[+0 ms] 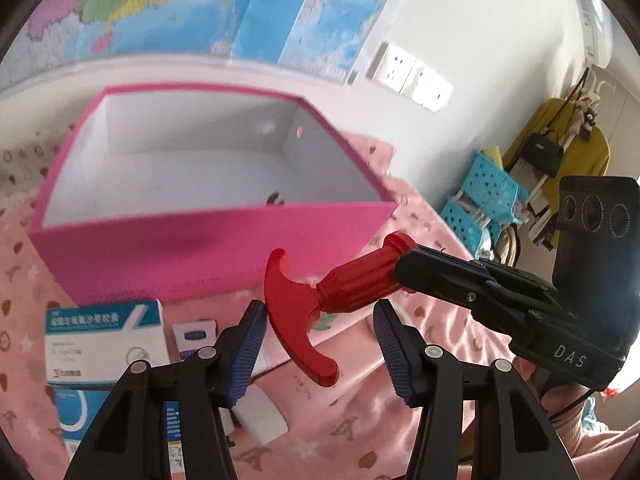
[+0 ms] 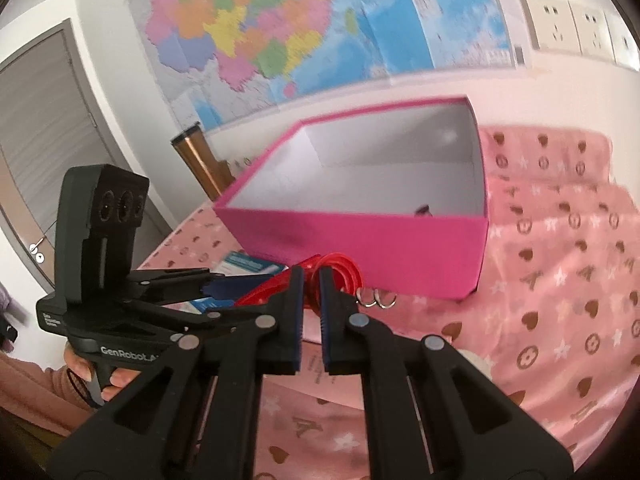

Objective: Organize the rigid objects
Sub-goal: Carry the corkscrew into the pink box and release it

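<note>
Red plastic tool, curved T-head, ribbed handle, held aloft before open pink box.

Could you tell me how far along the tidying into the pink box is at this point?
Barely begun: the pink box holds only one small dark item. In hand: the right gripper is shut on a red T-handled tool, lifted before the box; the left gripper is open. Left: the medicine boxes and metal rings still on the cloth.
</note>
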The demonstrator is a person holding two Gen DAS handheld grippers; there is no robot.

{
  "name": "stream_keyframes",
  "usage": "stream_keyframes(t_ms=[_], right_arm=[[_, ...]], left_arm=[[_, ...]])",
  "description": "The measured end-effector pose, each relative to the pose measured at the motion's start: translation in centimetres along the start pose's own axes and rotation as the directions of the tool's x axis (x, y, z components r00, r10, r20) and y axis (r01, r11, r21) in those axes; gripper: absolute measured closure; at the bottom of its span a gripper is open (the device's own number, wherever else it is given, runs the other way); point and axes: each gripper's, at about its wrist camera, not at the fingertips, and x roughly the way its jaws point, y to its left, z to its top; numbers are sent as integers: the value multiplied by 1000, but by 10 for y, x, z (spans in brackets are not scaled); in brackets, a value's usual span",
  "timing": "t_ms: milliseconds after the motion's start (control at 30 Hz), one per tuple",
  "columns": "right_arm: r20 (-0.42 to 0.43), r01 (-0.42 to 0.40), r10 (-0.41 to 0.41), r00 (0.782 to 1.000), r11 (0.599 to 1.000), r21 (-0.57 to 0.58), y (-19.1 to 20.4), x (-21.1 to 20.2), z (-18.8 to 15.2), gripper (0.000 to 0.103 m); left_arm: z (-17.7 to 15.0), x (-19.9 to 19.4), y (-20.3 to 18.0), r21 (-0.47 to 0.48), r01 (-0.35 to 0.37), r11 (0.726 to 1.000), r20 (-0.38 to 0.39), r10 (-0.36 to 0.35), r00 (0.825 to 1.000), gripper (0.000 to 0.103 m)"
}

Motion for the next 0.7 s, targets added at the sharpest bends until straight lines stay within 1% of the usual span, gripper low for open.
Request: stream_keyframes(t_ms=[133,233,400,467,533,600,700], right_arm=[[35,-13,14,999,999,-41,11,-10,14,95],[63,-20,25,998,997,-78,15,-13,26,95],[99,-50,59,993,994,-94,7,-10,52,95],[102,-46,56,993,995,-94,0,-5,61,95],[91,-59,66,994,995,-83,-10,3,71,95],[85,-47,53,995,997,-67,-22,13,78,95],[68,-54,56,996,998,-40,-36,27,83,95]], left_arm=[[11,-15,-7,25,-10,1000,50,9,999,47],[26,-21,-10,44,-25,999,83,22,996,47],[53,-21,-11,78,-72,994,127,62,990,47],[65,-13,-8,79,-80,994,123,70,990,47],[76,-3,-3,84,-93,992,113,83,990,47],[84,5,0,92,-111,990,109,101,989,47],[94,27,9,88,-133,987,79,127,989,47]])
